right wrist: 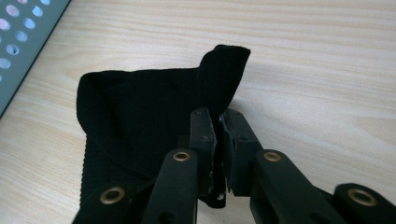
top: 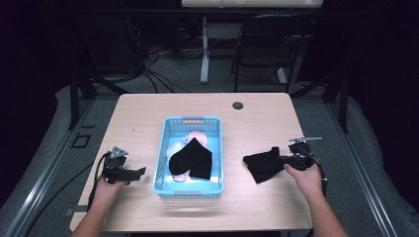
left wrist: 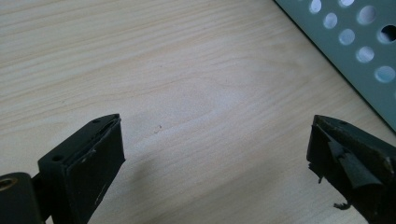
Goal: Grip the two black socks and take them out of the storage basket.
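Laying the black knit sock [right wrist: 140,116] on the wooden table [top: 257,118] at the blue perforated basket's [top: 163,148] three o'clock, the right gripper [right wrist: 218,122] pinches its cuff and should next release, while the left gripper [left wrist: 215,154] waits, jaws apart.

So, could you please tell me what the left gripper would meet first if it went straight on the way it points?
Probably the light blue perforated plastic basket: the left gripper, jaws open, points toward its near wall.

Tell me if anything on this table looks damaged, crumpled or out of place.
The left gripper has a worn pad on one jaw: the black lining is torn and peeling, with frayed bits hanging. The black sock on the table right of the blue basket lies rumpled, one corner pinched upward in the right gripper.
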Tool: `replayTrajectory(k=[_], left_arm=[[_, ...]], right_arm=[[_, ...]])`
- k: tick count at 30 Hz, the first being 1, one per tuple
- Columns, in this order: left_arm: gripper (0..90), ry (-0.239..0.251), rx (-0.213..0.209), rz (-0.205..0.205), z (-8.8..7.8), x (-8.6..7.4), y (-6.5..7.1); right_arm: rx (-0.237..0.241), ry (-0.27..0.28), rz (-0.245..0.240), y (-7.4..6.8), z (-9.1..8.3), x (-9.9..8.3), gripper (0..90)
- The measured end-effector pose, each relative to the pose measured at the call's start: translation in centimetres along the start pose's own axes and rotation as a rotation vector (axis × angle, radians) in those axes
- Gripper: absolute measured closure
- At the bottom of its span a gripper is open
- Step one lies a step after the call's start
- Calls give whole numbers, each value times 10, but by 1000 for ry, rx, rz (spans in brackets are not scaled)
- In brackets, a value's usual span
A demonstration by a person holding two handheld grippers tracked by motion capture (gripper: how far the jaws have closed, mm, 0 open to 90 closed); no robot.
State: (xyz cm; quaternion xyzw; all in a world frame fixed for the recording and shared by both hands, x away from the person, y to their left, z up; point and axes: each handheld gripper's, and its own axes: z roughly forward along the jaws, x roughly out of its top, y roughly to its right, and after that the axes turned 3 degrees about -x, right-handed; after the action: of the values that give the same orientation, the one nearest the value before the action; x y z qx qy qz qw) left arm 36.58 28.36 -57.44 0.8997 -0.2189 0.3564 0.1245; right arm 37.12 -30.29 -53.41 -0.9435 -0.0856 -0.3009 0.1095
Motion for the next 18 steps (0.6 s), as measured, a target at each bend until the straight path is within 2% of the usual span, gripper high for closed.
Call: replayTrajectory(k=[3, 4, 8, 12, 18], left_arm=[[42, -1, -1, 2, 0, 0, 0], [42, -1, -3, 6, 0, 0, 0], [42, 3, -4, 2, 0, 0, 0], [42, 1, -4, 3, 0, 0, 0], [42, -1, -7, 7, 0, 0, 0]], right_arm=[[-5, 5, -1, 0, -1, 0, 789], [-9, 12, -1, -1, -1, -1, 734], [-15, 30, -2, -1, -4, 1, 652], [-35, 55, -28, -2, -7, 4, 629], [-38, 57, -59, -8, -12, 9, 618]])
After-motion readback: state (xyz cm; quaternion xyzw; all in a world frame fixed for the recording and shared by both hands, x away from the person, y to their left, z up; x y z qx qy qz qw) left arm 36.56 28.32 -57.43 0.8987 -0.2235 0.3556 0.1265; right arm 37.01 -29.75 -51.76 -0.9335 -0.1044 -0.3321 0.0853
